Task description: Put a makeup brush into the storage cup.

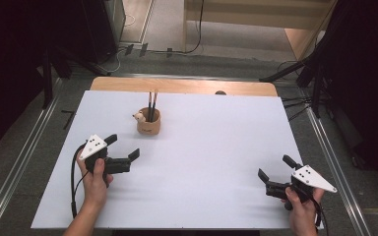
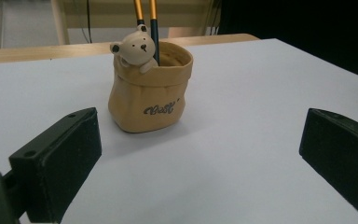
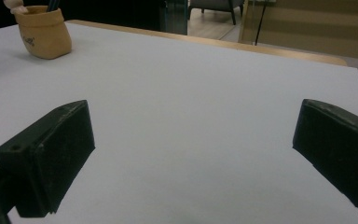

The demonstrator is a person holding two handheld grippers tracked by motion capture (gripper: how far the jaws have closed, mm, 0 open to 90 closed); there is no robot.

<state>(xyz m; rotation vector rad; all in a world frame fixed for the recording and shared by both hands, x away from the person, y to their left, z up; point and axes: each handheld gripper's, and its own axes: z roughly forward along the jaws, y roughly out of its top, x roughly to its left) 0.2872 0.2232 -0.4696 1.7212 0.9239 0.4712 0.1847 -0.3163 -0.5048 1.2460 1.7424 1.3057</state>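
Near the table's far-left middle sits our bear pen pot (image 1: 148,123) with two pencils (image 1: 151,104) inside. Left gripper (image 1: 124,147) hovers close, jaws wide apart; right gripper (image 1: 276,169) idles likewise. Looks like we're lining up, next close in.

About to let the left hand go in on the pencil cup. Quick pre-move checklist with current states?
1. Left tongs open: ok, jaws wide apart, nothing between them.
2. Pencil cup upright: ok, standing on the white table.
3. Two pencils in the cup: ok, upright behind the bear figure.
4. Left tongs aimed at the cup: ok, it sits ahead between the jaws, left of centre.
5. Right tongs out of the way: ok, open, far right of the table.
6. Cup's weight or stability when gripped: cannot tell.
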